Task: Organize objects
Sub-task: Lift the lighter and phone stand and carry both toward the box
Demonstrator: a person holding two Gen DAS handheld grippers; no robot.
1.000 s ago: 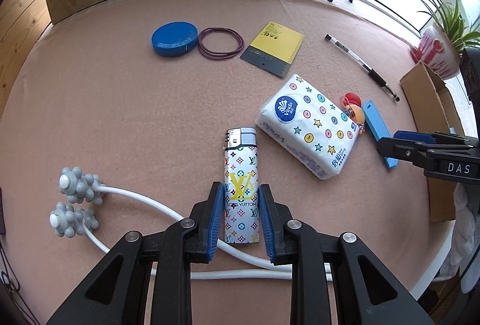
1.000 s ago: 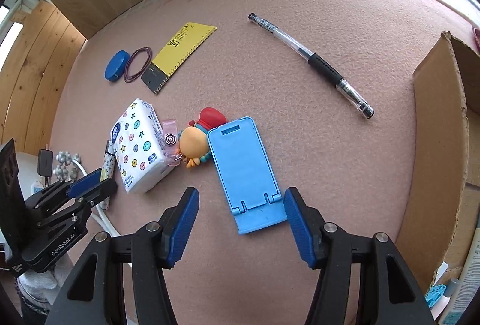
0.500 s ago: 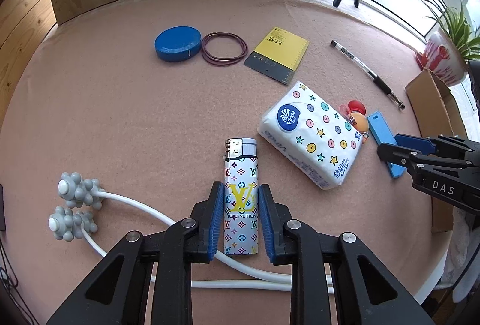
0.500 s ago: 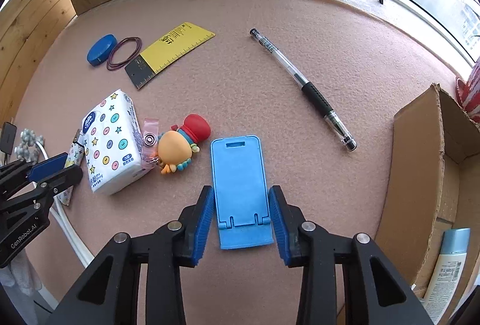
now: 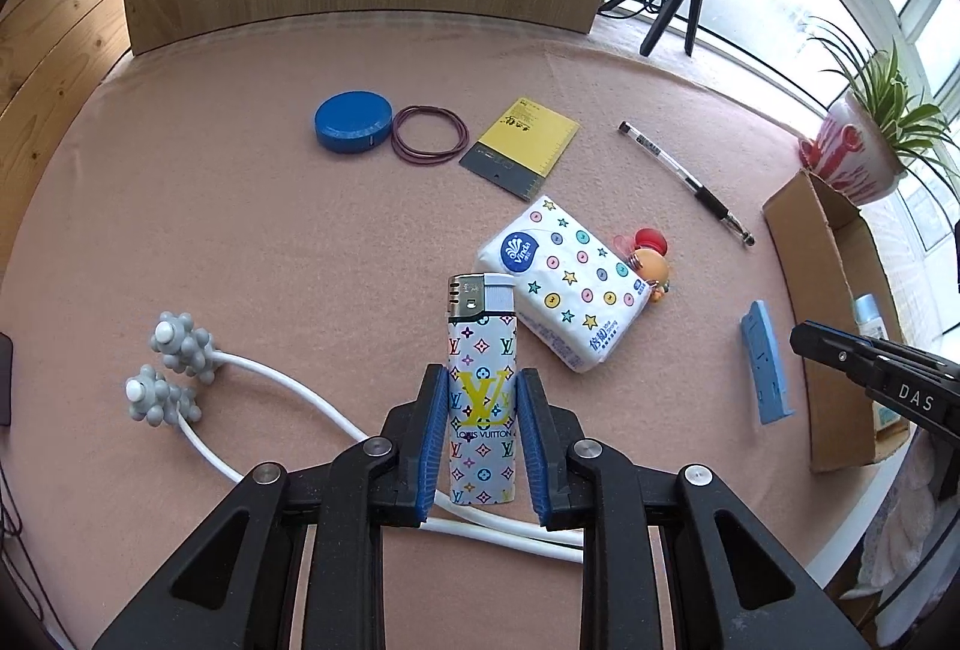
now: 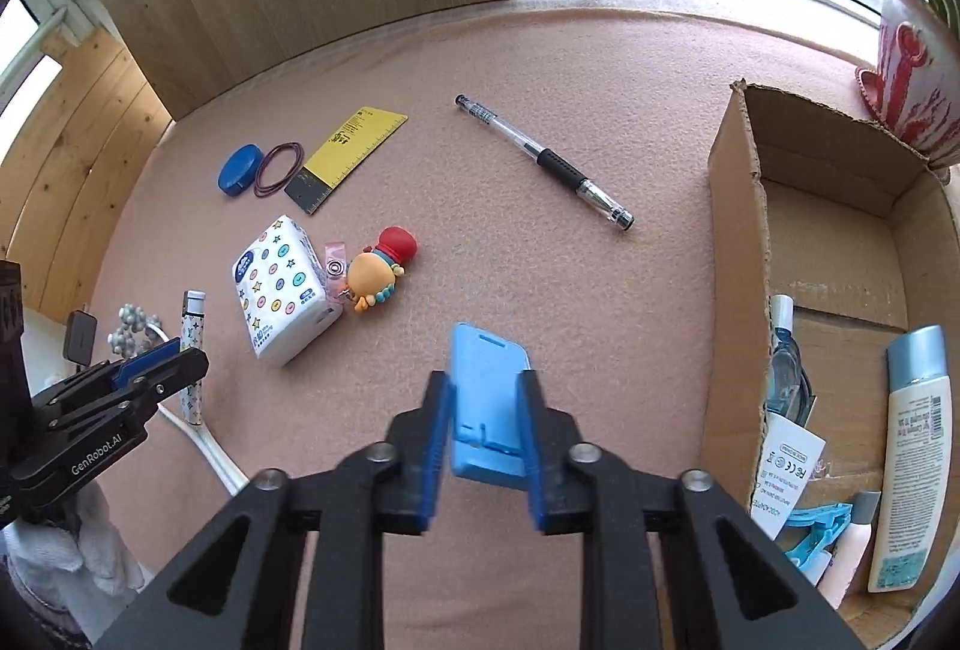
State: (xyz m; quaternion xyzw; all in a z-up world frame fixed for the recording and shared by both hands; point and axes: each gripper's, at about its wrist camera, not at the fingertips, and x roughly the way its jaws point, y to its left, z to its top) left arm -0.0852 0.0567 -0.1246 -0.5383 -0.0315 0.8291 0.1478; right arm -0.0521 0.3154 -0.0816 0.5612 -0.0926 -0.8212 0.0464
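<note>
Left claw [image 5: 483, 425]: pinches the patterned lighter [image 5: 482, 386], up off the pink counter [image 5: 240, 242].
Right claw [image 6: 486, 437]: just squeezed onto the blue phone stand [image 6: 489, 398], tipped up.
Nearby: tissue pack [image 6: 282, 296], toy [image 6: 378, 272].
Side: cardboard box [image 6: 738, 254].

The right gripper [image 6: 483, 431] has just closed its jaws on the blue phone stand [image 6: 487, 392] and holds it tilted above the pink bench [image 6: 600, 290]. On the bench lie a pen [image 6: 543, 161], a yellow ruler [image 6: 347, 152], a blue round lid [image 6: 239, 168], rubber bands [image 6: 278, 168], a tissue pack [image 6: 283, 290] and an orange toy [image 6: 375, 275] touching it. At the right is a cardboard box [image 6: 735, 242] with bottles inside. The left gripper [image 6: 159, 368] holds a lighter [image 6: 193, 362].
</note>
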